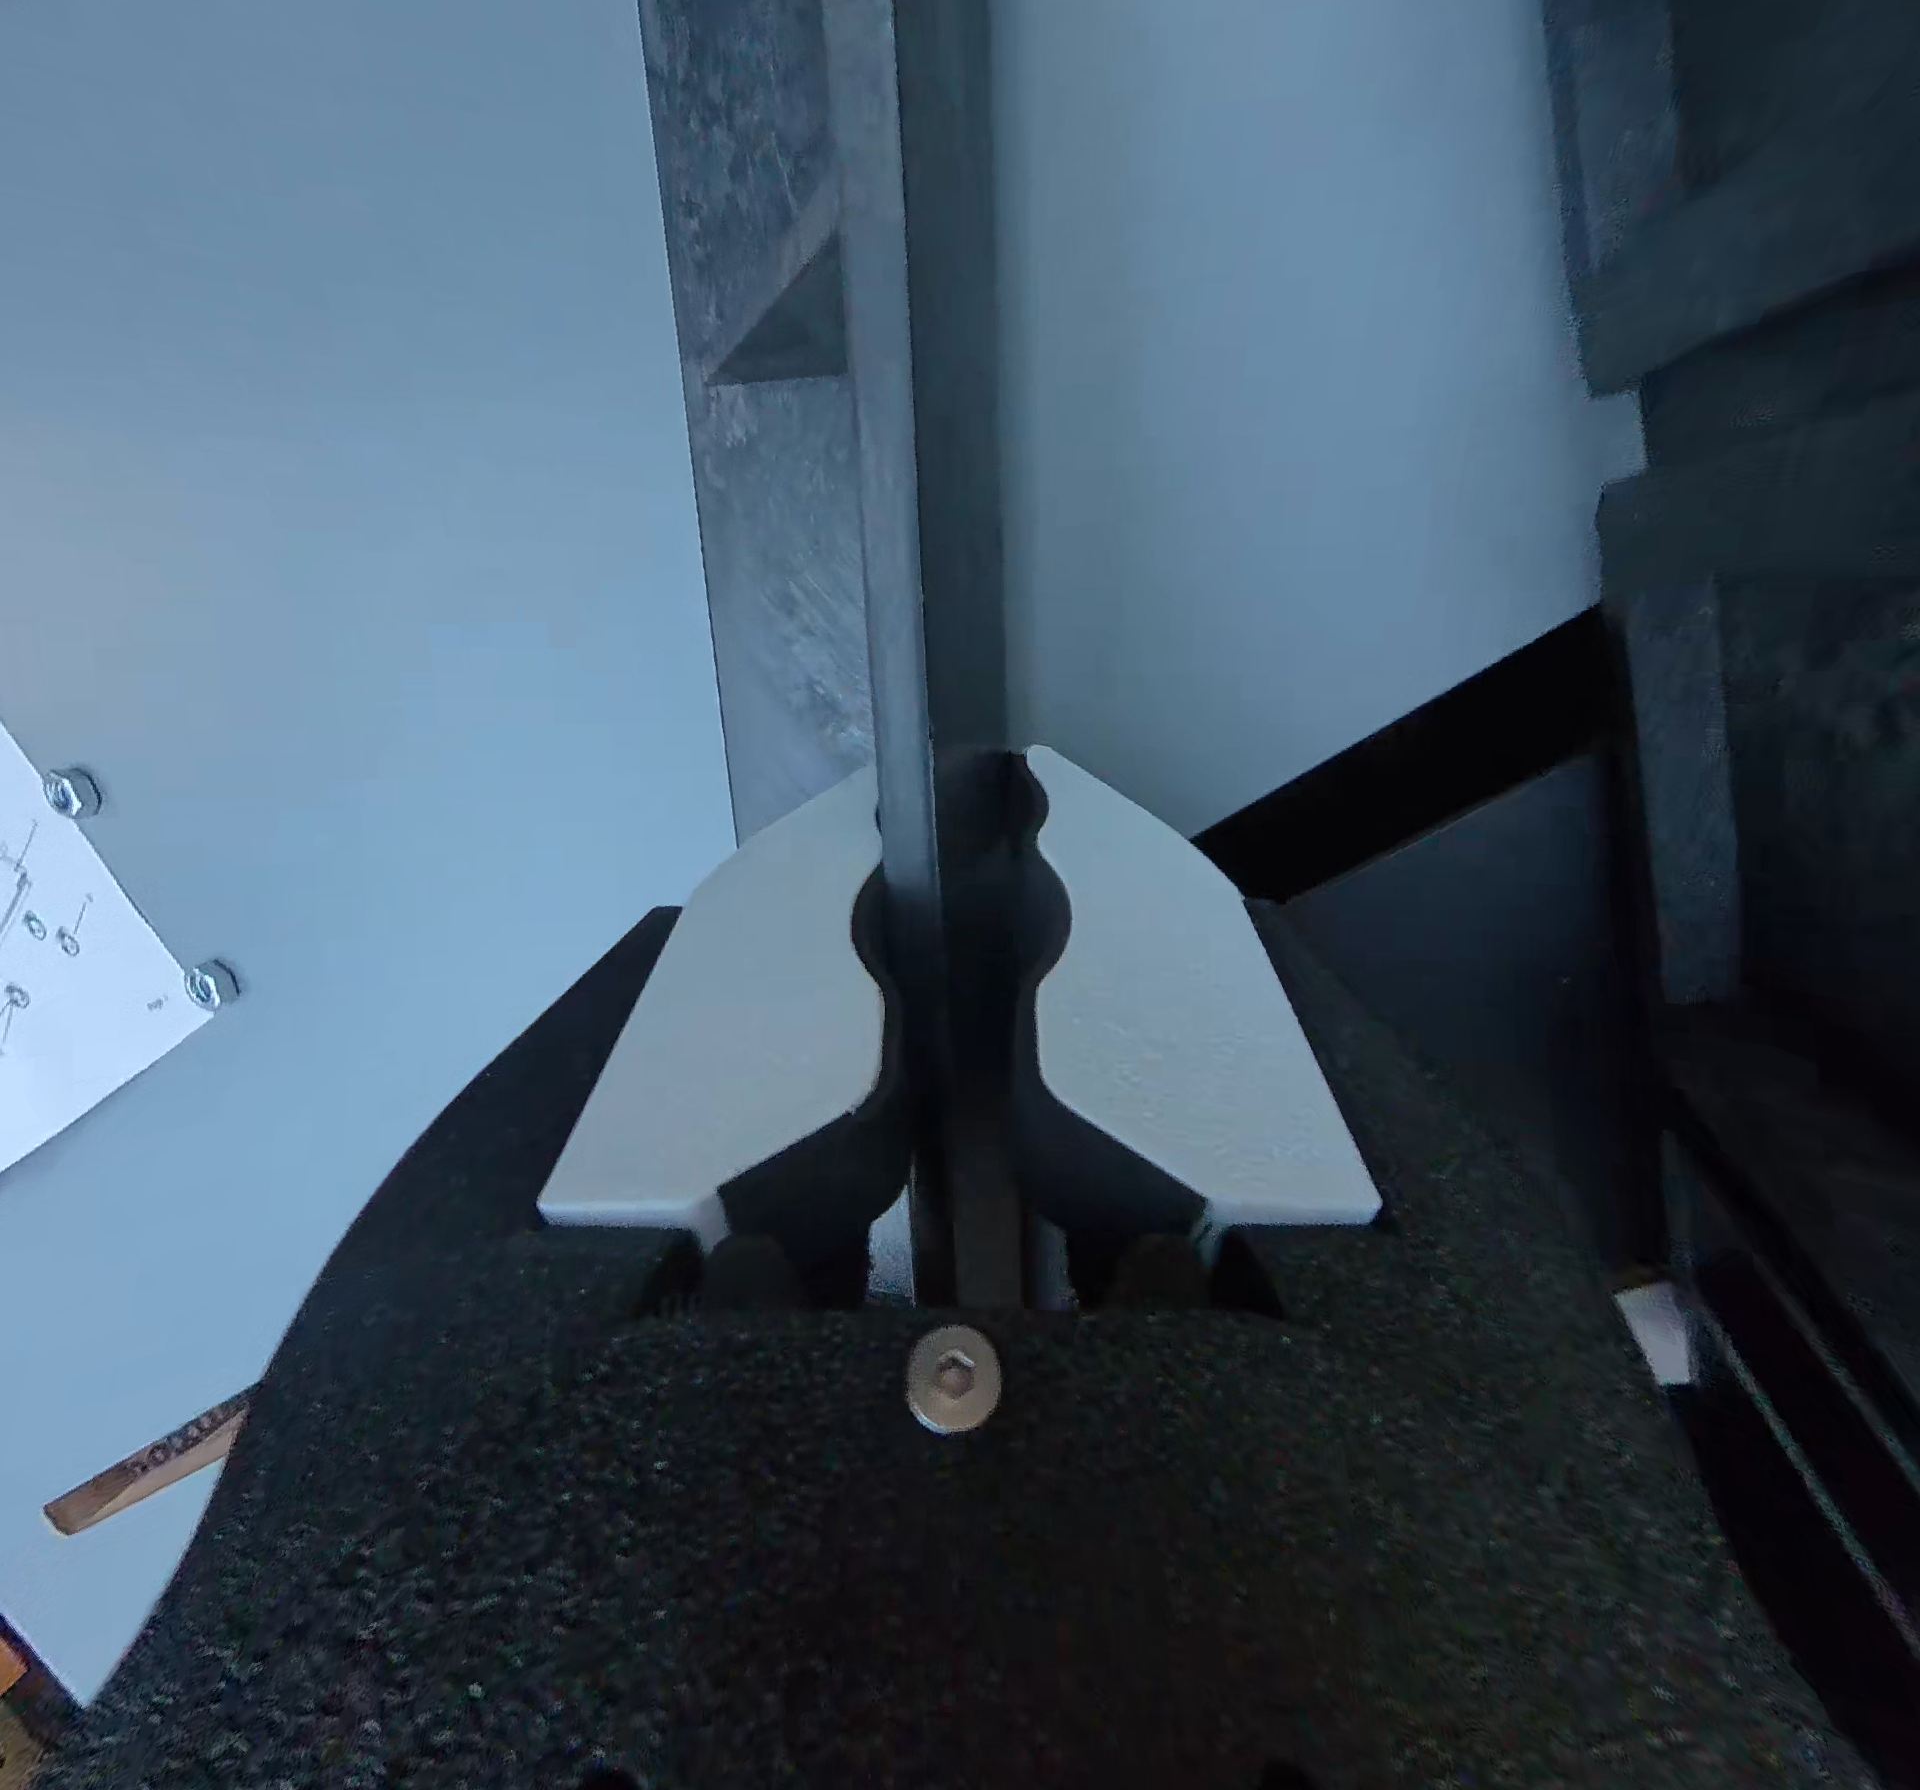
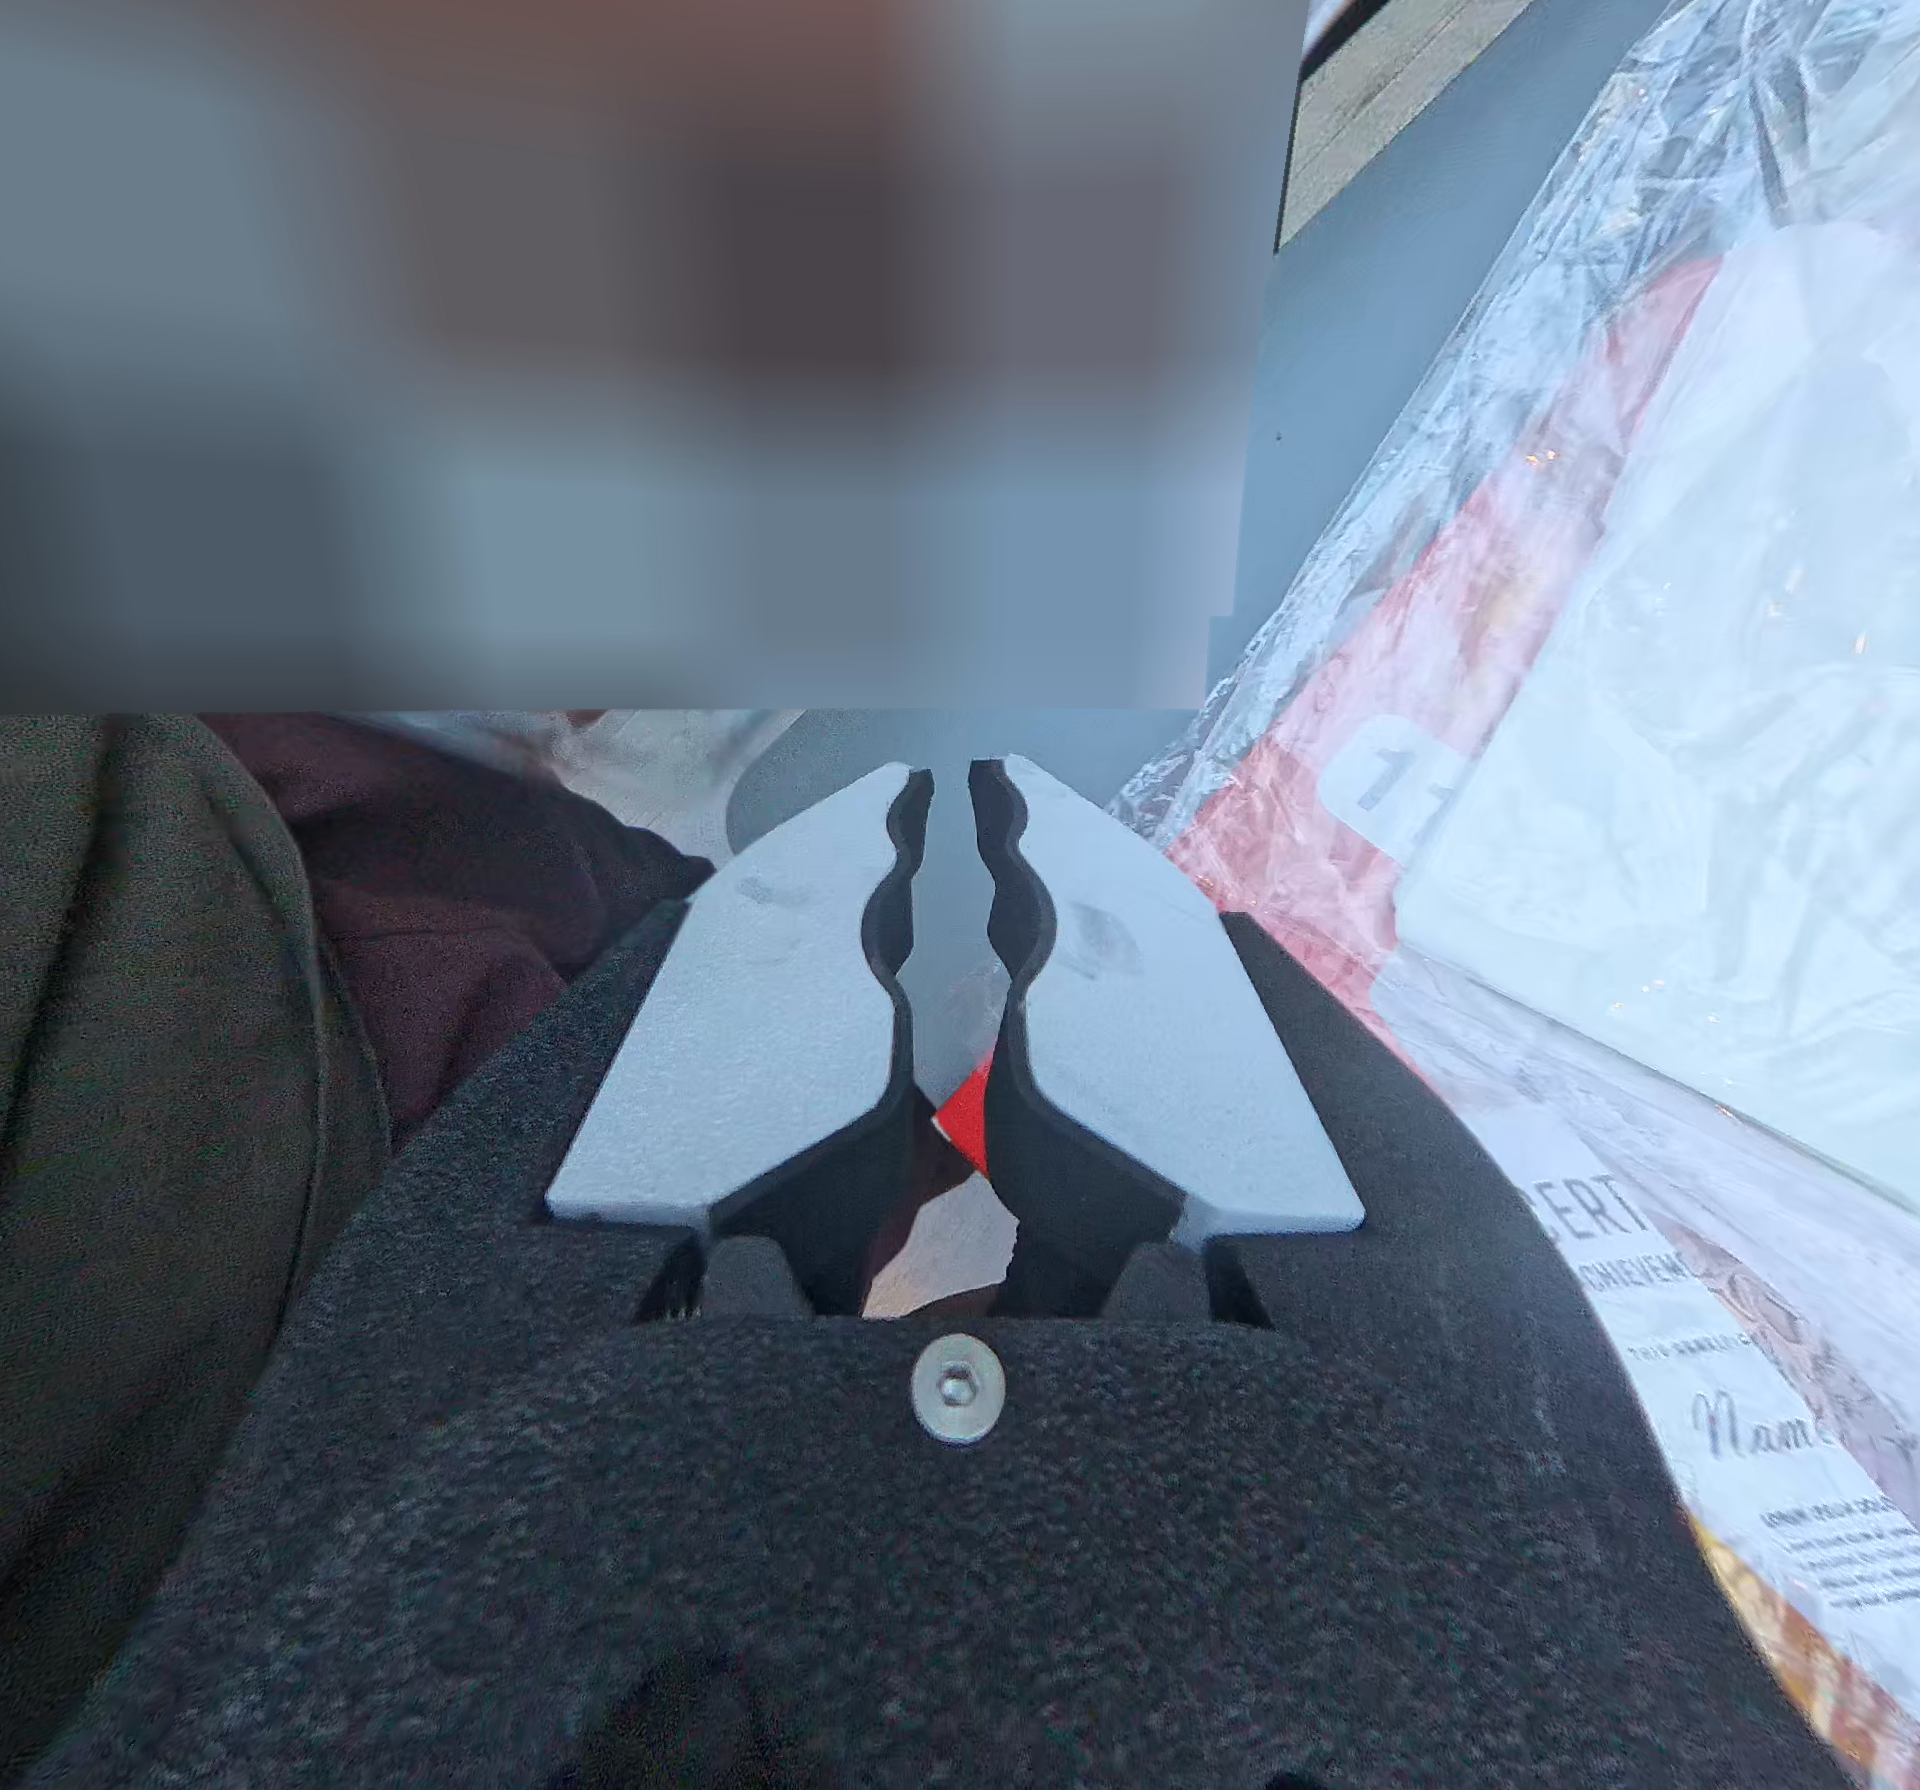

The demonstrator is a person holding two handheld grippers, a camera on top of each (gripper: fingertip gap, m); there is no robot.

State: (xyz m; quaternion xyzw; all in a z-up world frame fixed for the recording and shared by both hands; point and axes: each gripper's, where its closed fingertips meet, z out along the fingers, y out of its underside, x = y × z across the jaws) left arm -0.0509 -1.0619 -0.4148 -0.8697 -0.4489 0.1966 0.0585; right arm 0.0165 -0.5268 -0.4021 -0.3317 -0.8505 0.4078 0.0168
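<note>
Dark frame edge point(image 1: 925, 597) clamped between left hand-held gripper point(image 1: 961, 774) fingers.

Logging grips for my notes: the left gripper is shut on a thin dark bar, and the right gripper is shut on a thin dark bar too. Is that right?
Only half right. The left gripper is shut on the thin dark bar, as the left wrist view shows. The right gripper holds no bar: in the right wrist view its fingers stand slightly apart and empty, beside a clear plastic bag.
</note>
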